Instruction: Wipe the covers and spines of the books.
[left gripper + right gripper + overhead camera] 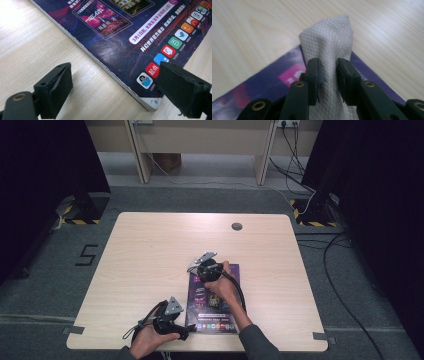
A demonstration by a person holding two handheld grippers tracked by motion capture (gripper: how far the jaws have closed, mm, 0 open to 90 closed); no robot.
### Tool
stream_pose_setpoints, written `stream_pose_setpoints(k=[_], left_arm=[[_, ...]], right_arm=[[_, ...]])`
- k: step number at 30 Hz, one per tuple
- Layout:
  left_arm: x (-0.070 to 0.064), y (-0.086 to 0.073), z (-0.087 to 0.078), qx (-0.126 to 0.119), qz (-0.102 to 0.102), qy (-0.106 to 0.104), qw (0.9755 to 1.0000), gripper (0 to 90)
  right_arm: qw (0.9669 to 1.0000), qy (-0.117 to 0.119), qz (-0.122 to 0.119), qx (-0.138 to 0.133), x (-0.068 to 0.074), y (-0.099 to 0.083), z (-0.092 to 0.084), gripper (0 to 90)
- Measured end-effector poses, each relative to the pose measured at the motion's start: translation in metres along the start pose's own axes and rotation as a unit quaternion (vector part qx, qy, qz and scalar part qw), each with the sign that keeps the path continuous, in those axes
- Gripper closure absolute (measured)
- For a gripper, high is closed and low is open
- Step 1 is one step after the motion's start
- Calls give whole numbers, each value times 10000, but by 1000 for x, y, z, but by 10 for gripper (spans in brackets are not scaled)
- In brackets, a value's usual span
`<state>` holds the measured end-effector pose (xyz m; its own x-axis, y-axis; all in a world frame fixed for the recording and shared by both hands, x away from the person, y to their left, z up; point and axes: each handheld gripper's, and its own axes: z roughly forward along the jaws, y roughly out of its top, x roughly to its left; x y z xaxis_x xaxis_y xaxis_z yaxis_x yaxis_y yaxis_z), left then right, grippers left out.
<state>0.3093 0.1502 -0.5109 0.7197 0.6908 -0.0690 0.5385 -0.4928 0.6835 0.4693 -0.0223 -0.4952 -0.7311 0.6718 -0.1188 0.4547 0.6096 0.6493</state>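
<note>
A magazine point(212, 320) with a dark purple cover lies flat near the front edge of the table point(150, 250). My right gripper point(196, 266) hovers at the magazine's far left corner. In the right gripper view it point(329, 65) is shut on a folded white paper towel point(329, 32), which sticks up past the jaws over the purple cover point(274, 82). My left gripper point(184, 330) rests at the magazine's near left corner. In the left gripper view it point(115, 68) stands open, with the cover's corner point(150, 100) low between the wide-apart jaws and nothing gripped.
A round cable hole point(237, 226) sits near the table's far edge. Dark curtains and stand bases point(80, 210) flank the table, and cables point(340, 285) run over the floor at right. Bare wood point(30, 50) lies left of the magazine.
</note>
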Motion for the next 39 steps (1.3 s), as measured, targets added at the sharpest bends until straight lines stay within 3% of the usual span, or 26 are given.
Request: stream_pose_setpoints(k=[2, 4, 6, 8, 11, 12, 16, 21, 28, 35, 37, 39], left_arm=[[0, 0, 0, 5, 3, -4, 10000, 120], [0, 0, 0, 12, -9, -11, 10000, 120], [0, 0, 0, 16, -12, -11, 10000, 120], [0, 0, 0, 27, -12, 1, 10000, 118], [0, 0, 0, 16, -3, 17, 10000, 116], [0, 0, 0, 4, -5, 17, 10000, 116], [0, -1, 0, -8, -42, 10, 10000, 116], [0, 0, 0, -6, -21, 13, 10000, 116], [0, -1, 0, -8, -37, 14, 10000, 116], [0, 0, 0, 12, -35, 8, 10000, 116], [1, 0, 0, 14, -89, -7, 10000, 108], [0, -1, 0, 0, -89, 5, 10000, 108]], right_arm=[[9999, 29, 90, -64, 0, -3, -1, 722], [10000, 38, -50, -44, 7, -4, -3, 725], [9995, 267, -181, -33, 18, -4, -6, 723], [9987, 352, -361, -39, 28, -5, -8, 723], [9983, 376, -452, -38, 31, -4, -8, 712], [9984, 402, -395, -64, 28, -4, -7, 711], [9999, 74, -141, 7, 8, -2, -4, 709], [9994, -235, 246, 19, -20, -11, -6, 709], [9981, -516, 332, 83, -46, -31, -21, 709], [9940, -824, 719, 96, -73, -54, -36, 709], [9931, -770, 887, 38, -78, -59, -38, 709], [9921, -860, 913, 59, -81, -61, -40, 709]])
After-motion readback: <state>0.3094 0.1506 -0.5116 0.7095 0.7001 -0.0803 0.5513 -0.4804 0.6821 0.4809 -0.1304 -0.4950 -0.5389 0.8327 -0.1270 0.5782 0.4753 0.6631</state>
